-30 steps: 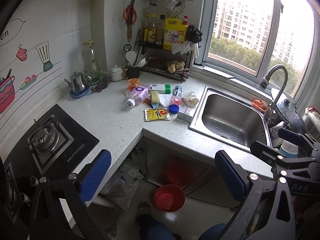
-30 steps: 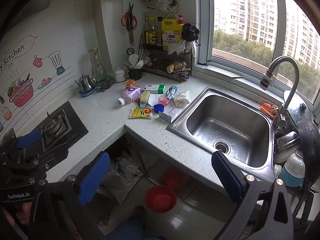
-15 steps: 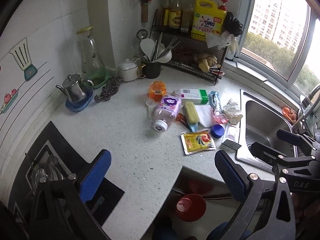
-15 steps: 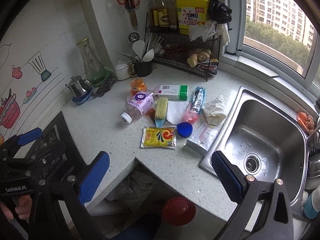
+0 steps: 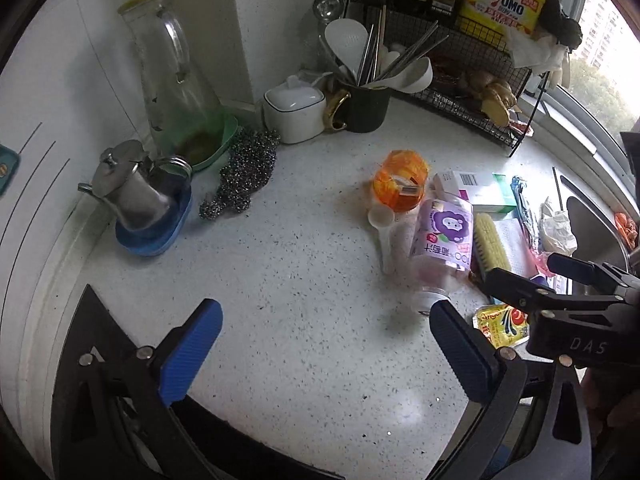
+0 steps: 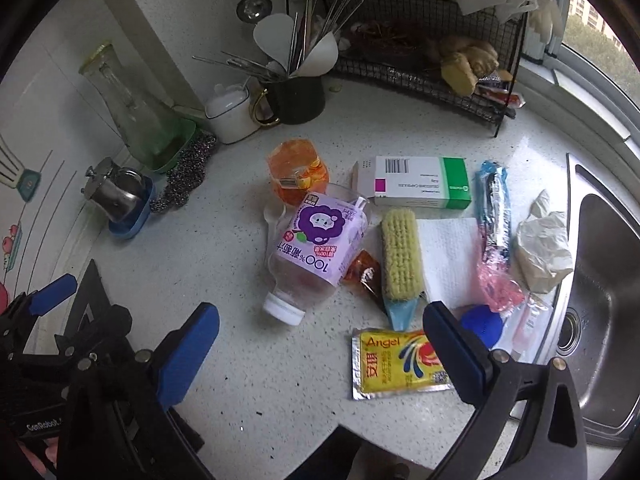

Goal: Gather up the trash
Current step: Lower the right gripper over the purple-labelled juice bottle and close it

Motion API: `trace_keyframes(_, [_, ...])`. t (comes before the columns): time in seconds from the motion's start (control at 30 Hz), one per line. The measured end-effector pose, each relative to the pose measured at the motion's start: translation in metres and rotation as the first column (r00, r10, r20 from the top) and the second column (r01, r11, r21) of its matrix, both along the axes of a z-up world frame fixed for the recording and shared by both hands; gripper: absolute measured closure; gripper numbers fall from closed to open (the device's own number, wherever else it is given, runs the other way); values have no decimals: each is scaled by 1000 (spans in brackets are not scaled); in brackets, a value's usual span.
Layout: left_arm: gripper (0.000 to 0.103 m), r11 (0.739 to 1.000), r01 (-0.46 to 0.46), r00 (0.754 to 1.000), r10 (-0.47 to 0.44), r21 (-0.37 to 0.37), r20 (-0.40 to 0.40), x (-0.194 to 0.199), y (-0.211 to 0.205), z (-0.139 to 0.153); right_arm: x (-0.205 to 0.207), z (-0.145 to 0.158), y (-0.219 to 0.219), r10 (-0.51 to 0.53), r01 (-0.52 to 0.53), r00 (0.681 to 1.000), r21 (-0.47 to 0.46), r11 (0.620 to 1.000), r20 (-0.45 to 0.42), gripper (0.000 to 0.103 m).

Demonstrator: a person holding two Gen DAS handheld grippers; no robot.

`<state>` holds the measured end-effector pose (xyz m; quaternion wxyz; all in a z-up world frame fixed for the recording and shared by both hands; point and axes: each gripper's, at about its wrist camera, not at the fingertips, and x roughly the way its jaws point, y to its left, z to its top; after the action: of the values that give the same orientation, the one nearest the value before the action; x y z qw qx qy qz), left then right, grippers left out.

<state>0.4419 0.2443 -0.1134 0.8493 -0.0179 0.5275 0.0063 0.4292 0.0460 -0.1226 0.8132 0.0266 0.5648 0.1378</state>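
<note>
Trash lies scattered on the white counter: a purple-labelled plastic bottle [image 6: 316, 252] on its side, an orange plastic cup [image 6: 298, 178], a white and green box [image 6: 412, 182], a yellow Angel packet [image 6: 396, 362], a brush [image 6: 400, 256], a crumpled tissue [image 6: 542, 252] and a blue cap [image 6: 480, 322]. My right gripper [image 6: 320, 352] hovers open just in front of the bottle and packet, holding nothing. My left gripper [image 5: 324, 348] is open over bare counter, left of the bottle [image 5: 442, 240] and orange cup [image 5: 400, 186].
A steel sink [image 6: 604, 280] lies right of the trash. At the back stand a wire rack [image 6: 420, 52], a utensil mug [image 6: 296, 96], a white pot [image 6: 230, 114], a glass jug [image 5: 172, 80] and a small steel pitcher [image 5: 132, 192]. A black stove corner [image 5: 92, 332] sits lower left.
Both grippers have moved forward and down toward the counter; the trash pile now fills the views. Both stay open.
</note>
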Motion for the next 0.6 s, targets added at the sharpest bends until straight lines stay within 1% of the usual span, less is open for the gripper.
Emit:
trace_keyframes(0.1, [0, 1000, 12, 999, -12, 4, -41, 20, 7, -20, 25, -22, 16, -11, 11, 998, -2, 1000, -63, 1])
trace_keyframes(0.13, [0, 1000, 16, 998, -16, 0, -56, 27, 9, -27, 34, -28, 23, -14, 13, 997, -11, 1000, -79, 3])
trace_keyframes(0.2, [0, 1000, 25, 996, -26, -18, -80, 36, 13, -39, 43, -41, 32, -16, 12, 994, -43, 999, -108, 11])
trace_keyframes(0.3, [0, 999, 16, 994, -20, -35, -107, 47, 20, -55, 56, -57, 37, -35, 26, 988, -65, 998, -150, 13])
trace_keyframes(0.37, [0, 999, 11, 993, -16, -40, -117, 52, 23, -63, 61, -64, 40, -39, 24, 984, -86, 996, -171, 13])
trace_keyframes(0.47, [0, 999, 3, 992, -9, -49, -128, 55, 26, -71, 66, -70, 43, -36, 19, 980, -87, 996, -195, 14])
trace_keyframes(0.5, [0, 999, 2, 991, -9, -51, -130, 56, 27, -73, 67, -71, 44, -35, 17, 980, -92, 996, -196, 19])
trace_keyframes(0.53, [0, 999, 2, 991, -8, -52, -132, 57, 28, -75, 68, -72, 45, -35, 15, 979, -99, 995, -200, 20])
trace_keyframes(0.6, [0, 999, 5, 992, -11, -48, -129, 56, 27, -76, 69, -72, 43, -33, 16, 978, -85, 996, -204, 22])
